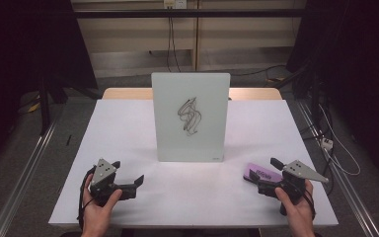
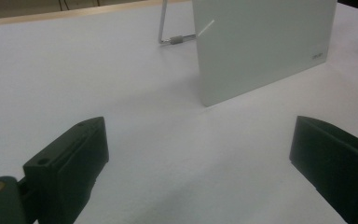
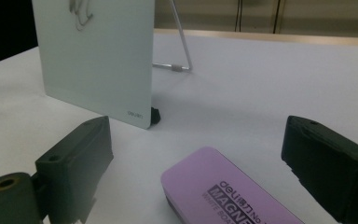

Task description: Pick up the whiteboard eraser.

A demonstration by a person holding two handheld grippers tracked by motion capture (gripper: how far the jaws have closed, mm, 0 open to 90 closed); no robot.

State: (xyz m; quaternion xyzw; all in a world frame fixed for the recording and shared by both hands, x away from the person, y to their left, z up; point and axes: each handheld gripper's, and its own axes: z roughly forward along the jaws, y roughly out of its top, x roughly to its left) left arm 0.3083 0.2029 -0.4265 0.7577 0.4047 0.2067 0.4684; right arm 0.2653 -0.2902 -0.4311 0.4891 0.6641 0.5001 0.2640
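Observation:
A small glass whiteboard (image 1: 191, 116) stands upright on a wire stand at the middle of the white table (image 1: 128, 128), with a black scribble (image 1: 189, 116) on its face. A purple whiteboard eraser (image 1: 260, 173) lies flat near the front right. My right gripper (image 1: 269, 174) is open, its jaws on either side of the eraser (image 3: 223, 196) without touching it. The board (image 3: 98, 60) stands beyond the eraser in the right gripper view. My left gripper (image 1: 128, 180) rests open at the front left with nothing between its jaws, and the board (image 2: 261, 46) rises ahead of it.
A wooden edge (image 1: 123, 93) runs behind the table. Cables (image 1: 325, 143) and a metal rail lie on the floor to the right, another rail (image 1: 24, 173) to the left. The board's wire stand (image 3: 179, 42) props it from behind.

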